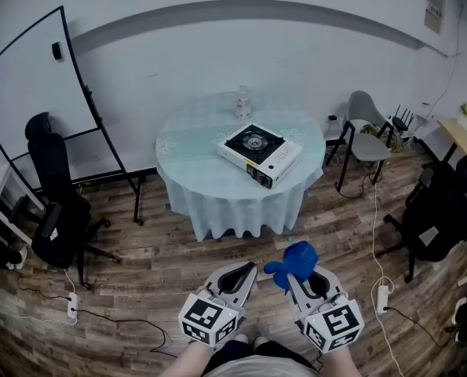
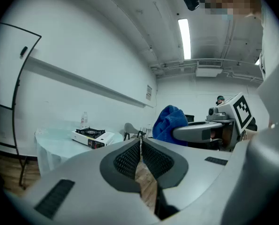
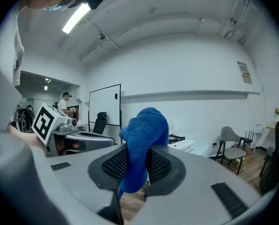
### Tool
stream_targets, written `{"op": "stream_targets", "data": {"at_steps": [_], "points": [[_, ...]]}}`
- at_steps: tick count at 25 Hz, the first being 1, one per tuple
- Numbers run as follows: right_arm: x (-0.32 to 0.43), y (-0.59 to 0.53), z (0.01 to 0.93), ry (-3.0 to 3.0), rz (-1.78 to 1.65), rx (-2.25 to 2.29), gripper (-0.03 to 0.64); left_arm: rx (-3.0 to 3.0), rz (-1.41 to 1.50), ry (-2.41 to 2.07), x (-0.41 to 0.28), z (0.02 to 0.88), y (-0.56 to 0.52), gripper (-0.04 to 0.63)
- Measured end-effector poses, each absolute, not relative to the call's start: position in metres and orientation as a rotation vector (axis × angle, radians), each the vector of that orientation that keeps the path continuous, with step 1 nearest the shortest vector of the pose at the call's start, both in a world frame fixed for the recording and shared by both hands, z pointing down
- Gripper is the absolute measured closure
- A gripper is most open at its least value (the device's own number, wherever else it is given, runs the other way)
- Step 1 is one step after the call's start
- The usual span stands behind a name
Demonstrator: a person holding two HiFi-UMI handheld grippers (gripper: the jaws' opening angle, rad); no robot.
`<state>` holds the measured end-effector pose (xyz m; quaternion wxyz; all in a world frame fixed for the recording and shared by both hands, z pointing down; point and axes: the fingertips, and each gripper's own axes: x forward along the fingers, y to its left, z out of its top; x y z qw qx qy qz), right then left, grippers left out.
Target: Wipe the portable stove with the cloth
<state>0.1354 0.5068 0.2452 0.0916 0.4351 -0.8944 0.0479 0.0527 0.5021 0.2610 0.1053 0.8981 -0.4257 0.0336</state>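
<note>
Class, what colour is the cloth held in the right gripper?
Blue. The cloth shows best in the right gripper view.

No legible text, wall poster (image 1: 433,8) print unreadable

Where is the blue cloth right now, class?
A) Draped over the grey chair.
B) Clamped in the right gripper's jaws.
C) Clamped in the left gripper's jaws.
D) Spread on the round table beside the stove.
B: the right gripper view shows the blue cloth pinched between the jaws of the right gripper, well short of the portable stove on the table.
</note>
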Motion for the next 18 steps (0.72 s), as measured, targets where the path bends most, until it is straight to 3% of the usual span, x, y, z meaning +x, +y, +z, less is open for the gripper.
{"op": "stream_targets", "data": {"at_steps": [18], "points": [[0.15, 0.48, 0.245, -2.665, 0.147, 1.32, 0.522, 2.689, 0.074, -1.259, 0.075, 0.253, 0.485, 0.565]]}}
